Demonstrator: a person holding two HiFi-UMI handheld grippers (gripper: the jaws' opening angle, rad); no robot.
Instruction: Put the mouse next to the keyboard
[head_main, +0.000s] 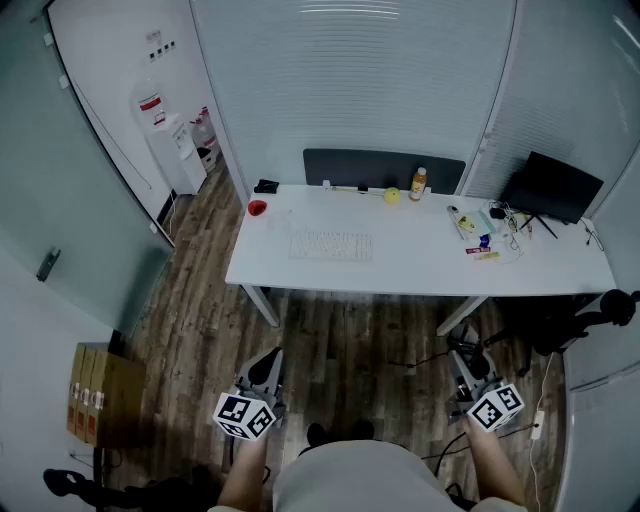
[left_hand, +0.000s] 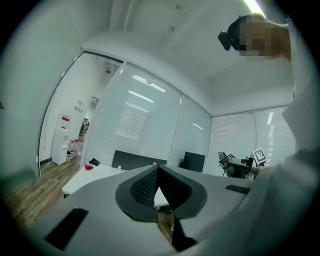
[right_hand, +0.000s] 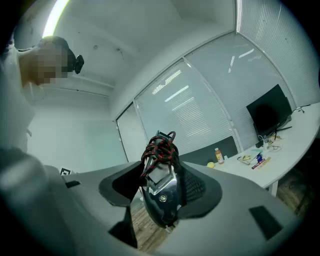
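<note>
Carry step. Your right gripper (head_main: 463, 362) fingers pinch mouse (right_hand: 160, 192), cord bundled on top. Left gripper (head_main: 268, 368) fingers pressed together, empty. Next, as I judge it: step to worktop (head_main: 420, 262) at 12 o'clock, set mouse at 3 o'clock of keyboard (head_main: 331, 246).

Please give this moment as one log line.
right gripper: mouse held | left gripper: shut, empty | keyboard: on desk

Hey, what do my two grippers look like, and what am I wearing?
Both the left gripper and right gripper have grey bodies with dark textured pads, and each carries a white cube printed with black square markers. You wear a light top.
</note>
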